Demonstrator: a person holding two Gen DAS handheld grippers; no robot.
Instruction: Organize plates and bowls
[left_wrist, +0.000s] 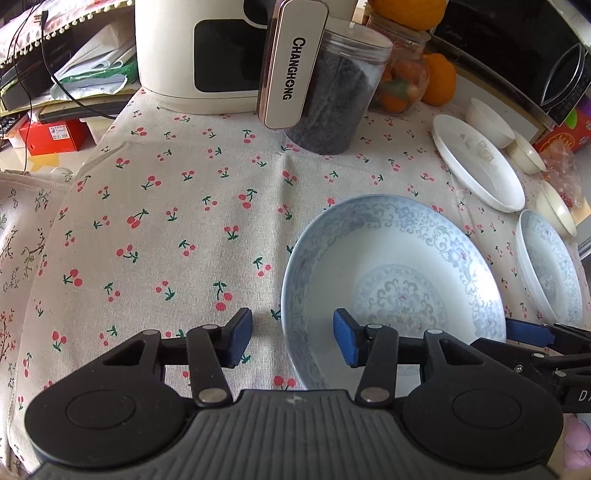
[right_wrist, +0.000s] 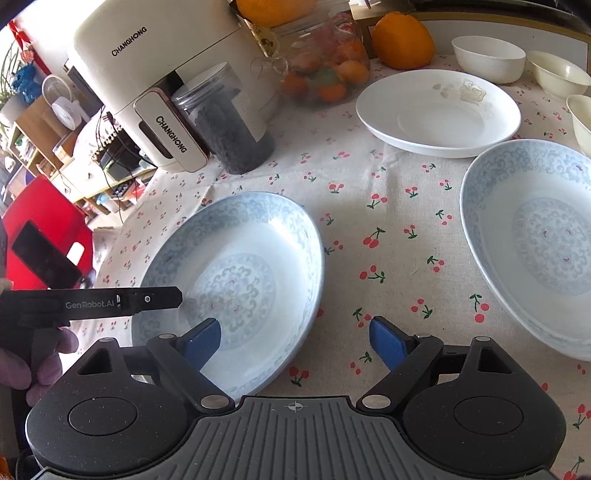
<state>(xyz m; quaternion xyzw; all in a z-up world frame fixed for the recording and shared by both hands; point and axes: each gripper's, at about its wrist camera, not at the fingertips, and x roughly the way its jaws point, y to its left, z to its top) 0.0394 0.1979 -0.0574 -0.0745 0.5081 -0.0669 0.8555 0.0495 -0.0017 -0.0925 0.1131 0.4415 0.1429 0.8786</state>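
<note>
Nearest the lens, the left gripper (left_wrist: 293, 341) and right gripper (right_wrist: 294, 341) both gape empty astride opposite rims of the blue-patterned plate (right_wrist: 236, 284) at lower centre on the tabletop (left_wrist: 166, 221), which looks glazed, rigid, slippery and chippable, best pinched firmly at its raised rim.

Cherry-print tablecloth (left_wrist: 166, 221), wooden shelf (right_wrist: 33, 147).

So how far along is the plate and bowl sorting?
Nothing stacked yet. Both the left gripper and right gripper are open around opposite rims of the near blue plate. Second blue plate, white plate and bowls remain separate.
</note>
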